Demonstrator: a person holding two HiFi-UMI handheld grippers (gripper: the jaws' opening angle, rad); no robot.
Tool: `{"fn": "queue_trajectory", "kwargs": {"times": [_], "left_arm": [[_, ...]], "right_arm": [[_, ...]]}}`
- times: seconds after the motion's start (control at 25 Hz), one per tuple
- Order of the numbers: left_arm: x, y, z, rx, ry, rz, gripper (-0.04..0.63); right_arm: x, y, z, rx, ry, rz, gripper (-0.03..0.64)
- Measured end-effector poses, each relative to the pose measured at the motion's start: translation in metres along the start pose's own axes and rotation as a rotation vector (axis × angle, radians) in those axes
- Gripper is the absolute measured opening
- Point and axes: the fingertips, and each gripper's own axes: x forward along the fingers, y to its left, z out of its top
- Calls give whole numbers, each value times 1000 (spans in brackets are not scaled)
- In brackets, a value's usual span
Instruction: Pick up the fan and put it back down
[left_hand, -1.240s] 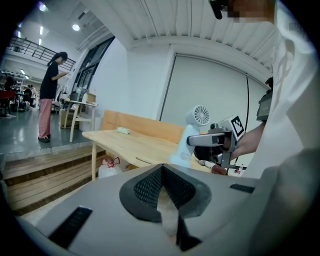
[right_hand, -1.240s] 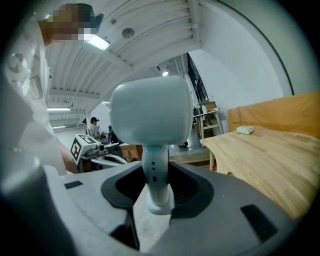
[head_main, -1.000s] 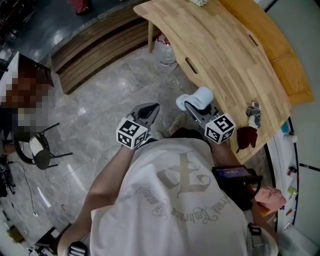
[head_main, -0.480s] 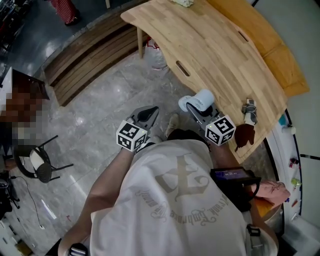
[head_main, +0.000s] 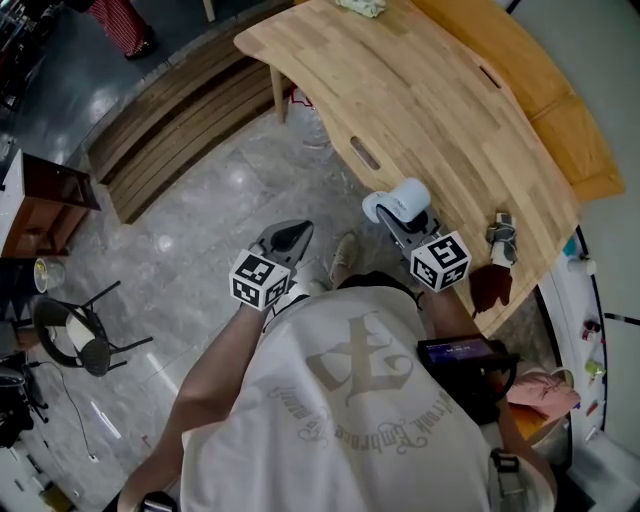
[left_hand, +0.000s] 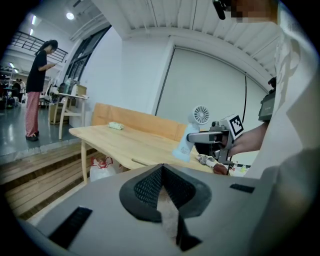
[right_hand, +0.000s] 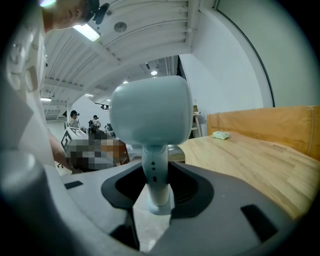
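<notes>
A small white fan (head_main: 401, 199) with a round head and slim stem hangs in my right gripper (head_main: 399, 221) at the near edge of the wooden table (head_main: 440, 100). The right gripper view shows its jaws closed on the fan's stem (right_hand: 154, 180), the head (right_hand: 151, 112) upright above them. From the left gripper view the fan (left_hand: 199, 118) and the right gripper (left_hand: 206, 138) appear just over the tabletop (left_hand: 125, 142). My left gripper (head_main: 292, 234) is shut and empty over the floor, left of the table; its pads meet at the tip (left_hand: 162, 169).
A cloth (head_main: 362, 6) lies at the table's far end; a small object (head_main: 502, 231) and a dark red thing (head_main: 490, 285) lie near its right end. A bench (head_main: 520, 70) runs behind. Wooden steps (head_main: 170, 110), a chair (head_main: 80, 330) and a standing person (left_hand: 37, 90) are to the left.
The right gripper has carried the fan a little further toward the table's edge. The left gripper has drifted slightly left and nearer to me. Both grips look unchanged.
</notes>
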Motion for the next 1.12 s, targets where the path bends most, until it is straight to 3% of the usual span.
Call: {"fn": "queue_trajectory", "kwargs": {"times": [0.56, 1.12], "left_arm": [[68, 47, 36, 5, 47, -7, 11], [137, 64, 62, 25, 106, -55, 11]], "right_arm": [[35, -99, 6, 33, 20, -57, 149], [67, -186, -10, 39, 64, -120, 149]]}}
